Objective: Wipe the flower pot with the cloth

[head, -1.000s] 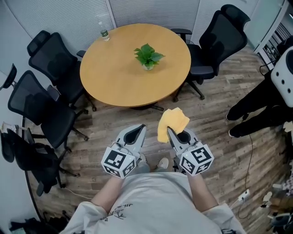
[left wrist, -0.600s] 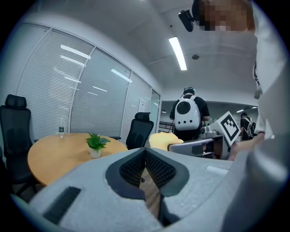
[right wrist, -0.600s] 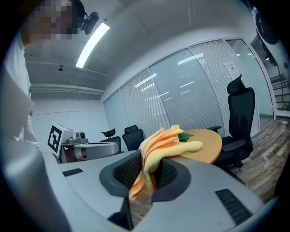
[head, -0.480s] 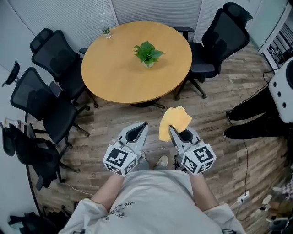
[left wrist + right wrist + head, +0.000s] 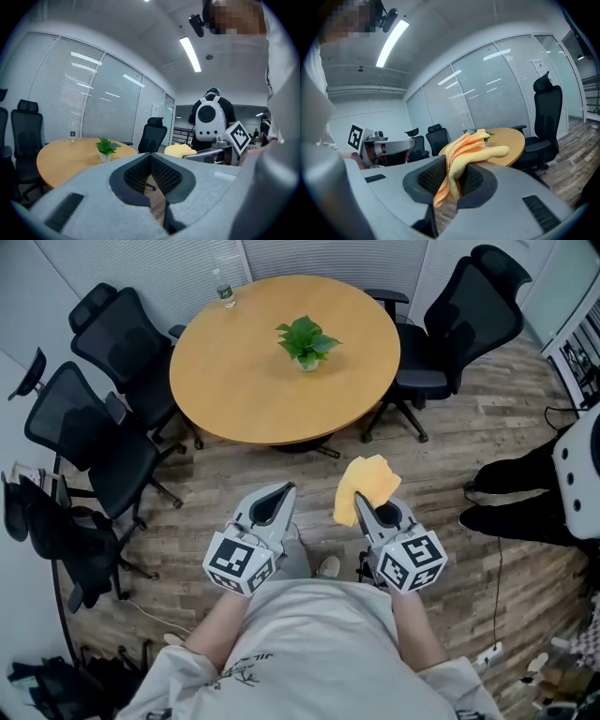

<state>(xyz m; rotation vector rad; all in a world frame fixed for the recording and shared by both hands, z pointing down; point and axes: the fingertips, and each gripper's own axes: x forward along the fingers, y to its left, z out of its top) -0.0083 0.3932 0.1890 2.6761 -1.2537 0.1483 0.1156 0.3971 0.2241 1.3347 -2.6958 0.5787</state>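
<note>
A small flower pot [image 5: 307, 362] with a green leafy plant [image 5: 107, 147] stands near the middle of a round wooden table [image 5: 234, 390], well ahead of both grippers. My right gripper [image 5: 361, 506] is shut on a yellow-orange cloth [image 5: 366, 486], which sticks up and forward from its jaws [image 5: 461, 157]. My left gripper [image 5: 281, 495] is shut with nothing between its jaws. Both are held level over the wood floor, short of the table's near edge. In the left gripper view the cloth [image 5: 177, 150] shows at the right.
Black office chairs stand around the table: two at the left [image 5: 84, 442], one at the right [image 5: 464, 324]. A water bottle [image 5: 223, 289] stands at the table's far edge. A person in black with a white backpack [image 5: 574, 460] stands at the right. Cables lie on the floor at the lower right.
Both grippers have shifted slightly toward the table, the right one with the cloth a little more. The person at the right has moved further toward the frame edge.
</note>
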